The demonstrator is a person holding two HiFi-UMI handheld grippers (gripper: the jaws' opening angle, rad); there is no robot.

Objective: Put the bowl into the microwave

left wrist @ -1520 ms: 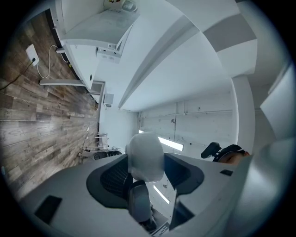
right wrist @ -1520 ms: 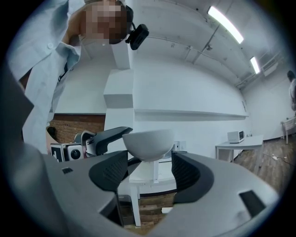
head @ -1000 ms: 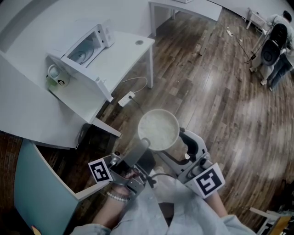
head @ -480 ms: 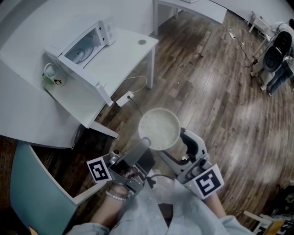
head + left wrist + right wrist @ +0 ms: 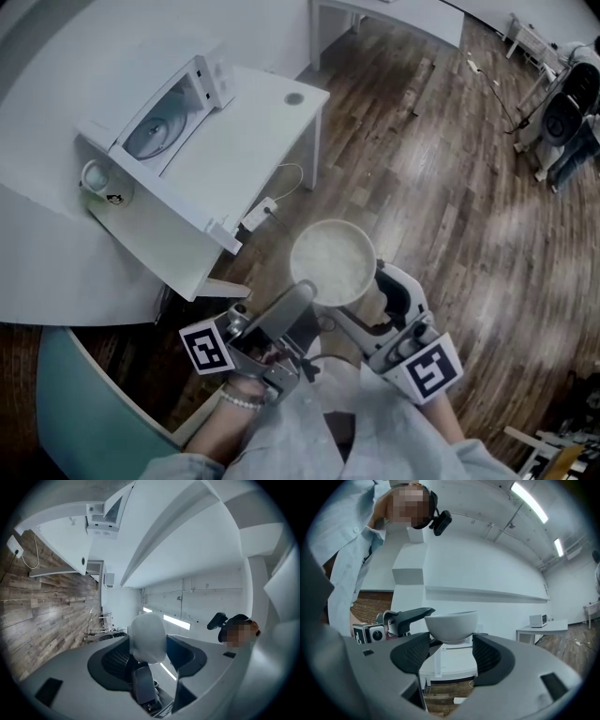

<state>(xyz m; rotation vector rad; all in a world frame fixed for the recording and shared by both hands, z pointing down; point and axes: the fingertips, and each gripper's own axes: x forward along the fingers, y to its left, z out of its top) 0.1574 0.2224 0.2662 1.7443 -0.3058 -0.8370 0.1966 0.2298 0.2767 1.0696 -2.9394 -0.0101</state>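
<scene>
Left gripper (image 5: 305, 292) clamps the bowl (image 5: 333, 262) by its rim, my right gripper (image 5: 386, 283) wide-jawed beneath it | table (image 5: 253, 141) and open microwave (image 5: 161, 117) have drawn slightly nearer | bowl aloft over floor (image 5: 450, 206), well apart from microwave: approach under way

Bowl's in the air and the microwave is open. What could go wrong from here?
1. The left gripper pinches the bowl by its rim over the bare floor. The right gripper has its jaws apart at the bowl's base, so it could tip or drop.
2. The microwave has its open door jutting toward the person, and the bowl could clip its edge going in.
</scene>
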